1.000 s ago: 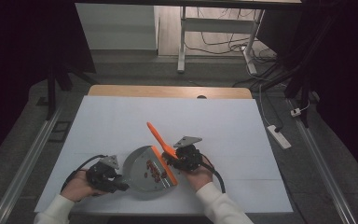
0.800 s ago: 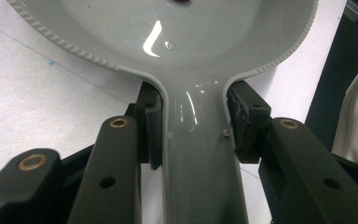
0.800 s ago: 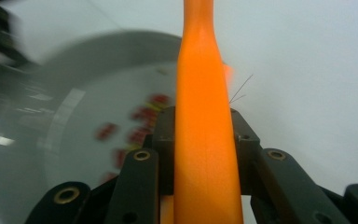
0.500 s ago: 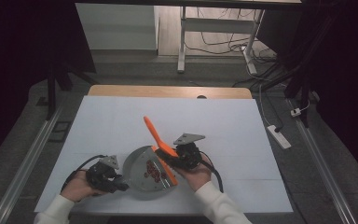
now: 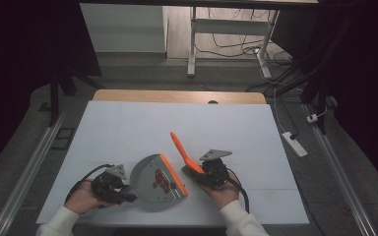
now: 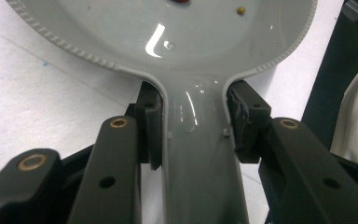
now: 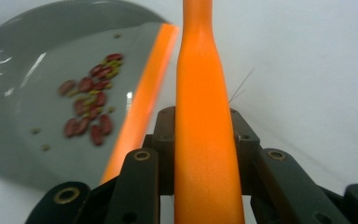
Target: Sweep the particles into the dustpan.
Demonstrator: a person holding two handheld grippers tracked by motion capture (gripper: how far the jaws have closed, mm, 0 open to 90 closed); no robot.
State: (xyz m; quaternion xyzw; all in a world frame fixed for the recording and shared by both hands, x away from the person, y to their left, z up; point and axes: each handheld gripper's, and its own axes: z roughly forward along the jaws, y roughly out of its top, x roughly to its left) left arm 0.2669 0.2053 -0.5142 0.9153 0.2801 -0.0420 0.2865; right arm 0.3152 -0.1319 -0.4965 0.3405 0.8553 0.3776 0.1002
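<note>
A grey dustpan (image 5: 147,173) with an orange front lip (image 5: 173,174) lies on the white table near its front edge. Red beans (image 5: 162,181) and small yellow bits lie in its pan. My left gripper (image 5: 128,196) is shut on the dustpan's grey handle (image 6: 196,158), with the pads pressing both sides of the neck. To the right of the lip, my right gripper (image 5: 199,169) is shut on an orange brush handle (image 5: 179,146), which points away and to the left. In the right gripper view the orange handle (image 7: 203,116) rises between the jaws, with the dustpan (image 7: 28,70) and beans (image 7: 91,112) at the left.
The white table top (image 5: 128,128) stretches away behind the dustpan, ending at a wooden strip (image 5: 177,96). A power strip (image 5: 295,143) lies on the floor to the right. Metal rails run along both sides of the table.
My right gripper has carried the orange brush to the right, off the dustpan's lip. The left gripper and dustpan have stayed where they were.
</note>
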